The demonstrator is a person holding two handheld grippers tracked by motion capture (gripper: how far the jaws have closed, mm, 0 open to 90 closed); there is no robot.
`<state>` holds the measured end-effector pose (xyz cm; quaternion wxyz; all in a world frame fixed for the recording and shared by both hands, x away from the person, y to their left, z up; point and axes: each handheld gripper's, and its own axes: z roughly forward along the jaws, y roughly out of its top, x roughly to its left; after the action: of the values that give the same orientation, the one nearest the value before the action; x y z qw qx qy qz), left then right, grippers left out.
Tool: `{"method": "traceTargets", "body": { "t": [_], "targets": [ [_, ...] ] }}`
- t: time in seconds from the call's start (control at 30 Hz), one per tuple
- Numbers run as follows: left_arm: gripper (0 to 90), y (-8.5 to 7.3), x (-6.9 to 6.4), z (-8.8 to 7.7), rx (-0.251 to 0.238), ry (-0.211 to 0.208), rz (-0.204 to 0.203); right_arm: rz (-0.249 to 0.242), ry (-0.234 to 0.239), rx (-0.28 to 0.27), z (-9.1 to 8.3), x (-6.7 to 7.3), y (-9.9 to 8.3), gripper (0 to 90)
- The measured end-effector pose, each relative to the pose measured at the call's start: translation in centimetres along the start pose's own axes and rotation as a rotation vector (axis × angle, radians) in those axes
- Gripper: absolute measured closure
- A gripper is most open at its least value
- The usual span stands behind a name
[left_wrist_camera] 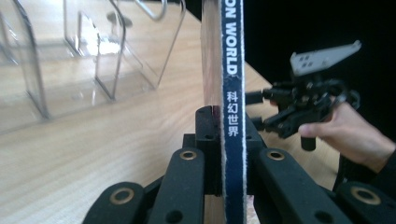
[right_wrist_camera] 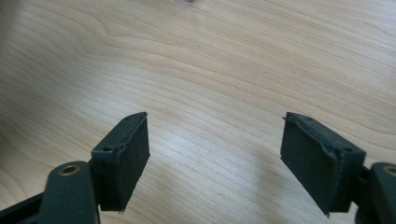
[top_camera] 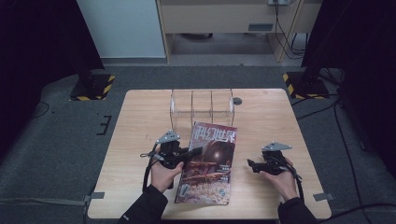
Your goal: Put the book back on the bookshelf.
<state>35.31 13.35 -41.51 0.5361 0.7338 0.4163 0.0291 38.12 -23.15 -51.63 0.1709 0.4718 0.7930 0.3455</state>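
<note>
A science-fiction magazine (top_camera: pixel 208 164) with a reddish cover lies on the wooden table (top_camera: pixel 140 121), its top edge toward a clear acrylic rack (top_camera: pixel 201 108). My left gripper (top_camera: pixel 194 151) is shut on the magazine's left edge. In the left gripper view the blue spine (left_wrist_camera: pixel 232 93) runs straight up between the closed jaws of that gripper (left_wrist_camera: pixel 224 122). My right gripper (top_camera: pixel 252 164) hovers just right of the magazine, open and holding nothing. Its own view shows that gripper (right_wrist_camera: pixel 215 154) over bare wood (right_wrist_camera: pixel 210 70). It also appears in a hand at the right as the right gripper (left_wrist_camera: pixel 256 110).
The rack (left_wrist_camera: pixel 93 60) has several upright dividers and stands at the table's far middle. A small round grommet (top_camera: pixel 237 101) sits beside it. Striped black-and-yellow stand bases (top_camera: pixel 92 87) (top_camera: pixel 306 85) rest on the floor beyond the far corners. Bare wood lies to the left and right.
</note>
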Motion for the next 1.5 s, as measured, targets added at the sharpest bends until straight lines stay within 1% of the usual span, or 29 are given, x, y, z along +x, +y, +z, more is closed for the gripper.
{"method": "traceTargets", "body": {
  "t": [0.17, 0.23, 0.27, 0.4, 0.47, 0.57, 0.7, 0.83, 1.0, 1.13, 1.23, 1.27, 1.37, 1.5],
  "targets": [
    [83.7, 1.1, 0.0, -1.9, -0.064, 0.027, 0.007, 0.002, -0.04, 0.021, 0.3, -0.4, -0.3, 17.9],
    [83.7, 1.5, 0.2, -2.6, -0.087, 0.039, -0.003, -0.012, -0.055, 0.035, 0.4, -0.5, -0.5, 16.1],
    [83.7, 1.7, 0.2, -3.0, -0.097, 0.047, -0.003, -0.011, -0.064, 0.041, 0.5, -0.5, -0.6, 14.7],
    [83.7, 2.3, 0.5, -4.3, -0.133, 0.083, 0.0, -0.033, -0.074, 0.075, 0.8, -0.7, -0.9, 10.8],
    [83.7, 2.4, 0.7, -4.8, -0.144, 0.103, 0.0, -0.039, -0.089, 0.072, 0.9, -0.7, -0.9, 8.7],
    [83.7, 2.6, 0.9, -5.2, -0.15, 0.132, -0.001, -0.032, -0.082, 0.069, 1.0, -0.8, -1.0, 7.2],
    [83.7, 3.0, 1.2, -5.6, -0.146, 0.159, 0.002, -0.006, -0.069, 0.032, 1.2, -0.9, -1.5, 6.0],
    [83.7, 3.6, 1.4, -6.1, -0.151, 0.192, 0.012, -0.006, -0.064, 0.002, 1.4, -0.7, -1.8, 3.3],
    [83.7, 4.2, 1.8, -7.2, -0.174, 0.21, 0.004, -0.001, -0.063, 0.001, 1.4, -0.6, -1.8, 2.9],
    [83.7, 4.9, 2.0, -7.8, -0.198, 0.23, 0.012, -0.002, -0.062, 0.003, 1.4, -0.6, -1.8, 2.6],
    [83.7, 5.6, 2.4, -7.9, -0.214, 0.263, 0.015, -0.004, -0.063, 0.003, 1.4, -0.6, -1.8, 2.3],
    [83.8, 5.8, 2.5, -7.9, -0.223, 0.27, 0.01, -0.004, -0.063, 0.004, 1.4, -0.6, -1.8, 2.3],
    [83.7, 6.4, 2.9, -8.0, -0.241, 0.297, 0.011, -0.005, -0.063, 0.004, 1.4, -0.6, -1.8, 2.2],
    [83.7, 7.3, 3.4, -8.1, -0.261, 0.321, 0.002, -0.001, -0.064, 0.004, 1.5, -0.6, -1.7, 2.1]
  ]
}}
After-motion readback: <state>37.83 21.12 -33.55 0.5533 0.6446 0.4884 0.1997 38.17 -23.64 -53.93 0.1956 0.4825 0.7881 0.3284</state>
